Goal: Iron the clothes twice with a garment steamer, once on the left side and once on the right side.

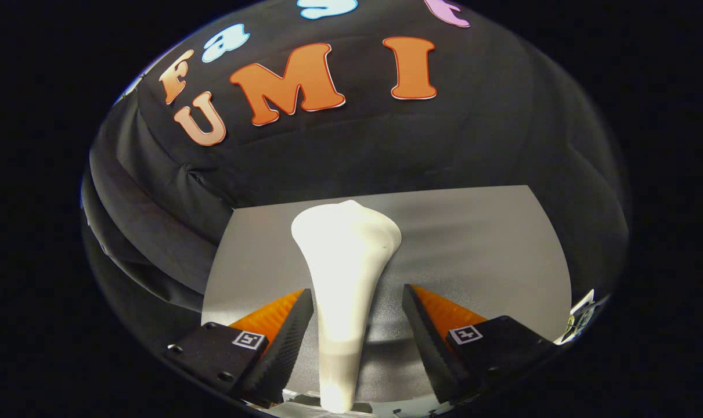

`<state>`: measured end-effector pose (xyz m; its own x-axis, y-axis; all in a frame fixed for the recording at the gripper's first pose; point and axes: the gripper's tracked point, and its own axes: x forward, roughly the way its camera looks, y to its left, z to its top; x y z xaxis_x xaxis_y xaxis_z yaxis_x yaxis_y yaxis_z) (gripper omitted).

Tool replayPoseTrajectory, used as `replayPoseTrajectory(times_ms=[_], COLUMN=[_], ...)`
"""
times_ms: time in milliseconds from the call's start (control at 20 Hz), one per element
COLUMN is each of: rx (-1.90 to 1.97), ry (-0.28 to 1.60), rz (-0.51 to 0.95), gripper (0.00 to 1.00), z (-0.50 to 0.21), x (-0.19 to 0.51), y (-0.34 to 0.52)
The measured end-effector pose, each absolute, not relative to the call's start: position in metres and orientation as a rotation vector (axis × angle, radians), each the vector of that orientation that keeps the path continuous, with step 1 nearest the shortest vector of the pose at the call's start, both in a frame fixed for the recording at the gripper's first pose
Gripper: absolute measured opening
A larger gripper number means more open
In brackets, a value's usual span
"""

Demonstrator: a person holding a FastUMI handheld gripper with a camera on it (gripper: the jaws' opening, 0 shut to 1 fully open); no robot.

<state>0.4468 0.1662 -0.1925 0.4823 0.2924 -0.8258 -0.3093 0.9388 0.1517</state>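
Note:
A white garment steamer (345, 261) sits between my fingers, its narrow handle running back toward me and its wide head pointing ahead over a flat grey surface (473, 244). My gripper (357, 293) is open around the handle. The left finger (296, 325) is close beside the handle, and I cannot tell whether it touches. A visible gap separates the right finger (424, 325) from the handle. The steamer's base near me is partly hidden.
The grey surface stretches ahead and to the right, ending at the black cloth wall (386, 157) beyond and on the left. A small white object (580, 316) sits at the surface's near right corner.

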Motion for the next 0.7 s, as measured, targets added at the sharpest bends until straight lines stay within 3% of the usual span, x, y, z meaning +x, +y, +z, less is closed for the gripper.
replayPoseTrajectory(times_ms=[300, 700], rx=[-0.037, -0.014], ry=[1.090, 1.091], rz=[0.372, 0.360], gripper=[0.68, 0.53], z=[-0.207, -0.202], x=[0.441, 0.435], y=[0.176, 0.177])
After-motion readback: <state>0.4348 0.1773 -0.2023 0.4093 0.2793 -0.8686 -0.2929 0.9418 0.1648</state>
